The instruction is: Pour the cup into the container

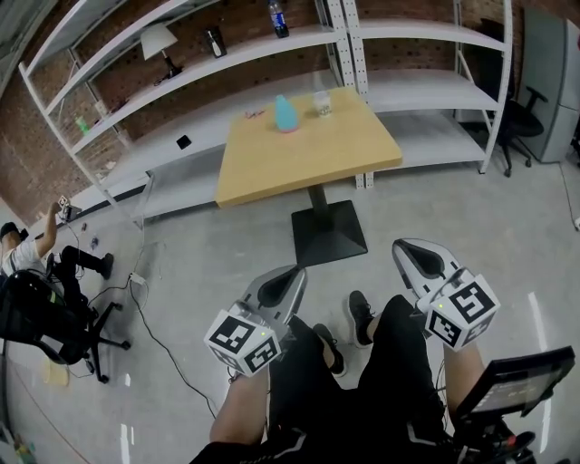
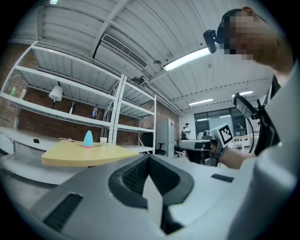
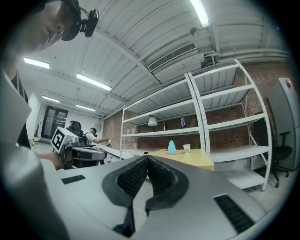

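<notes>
A clear cup [image 1: 322, 103] and a light-blue, teardrop-shaped container [image 1: 285, 114] stand at the far side of a yellow table [image 1: 308, 154], well ahead of me. Both grippers hang low over my legs, far short of the table. My left gripper [image 1: 294, 274] is shut with nothing in it, and my right gripper [image 1: 401, 246] is shut and empty too. In the left gripper view the container [image 2: 88, 139] and cup [image 2: 103, 140] appear small on the table [image 2: 89, 155], beyond the closed jaw tips [image 2: 149, 156]. The right gripper view shows the container [image 3: 172, 147] and cup [image 3: 187, 148] past its closed tips [image 3: 147, 158].
White metal shelving [image 1: 217, 63] stands behind the table, with a lamp [image 1: 159, 43] and a bottle [image 1: 277, 18]. A person [image 1: 36, 258] sits at the left by an office chair [image 1: 63, 326]. Cables [image 1: 154, 335] lie on the grey floor; another chair [image 1: 521, 118] stands at the right.
</notes>
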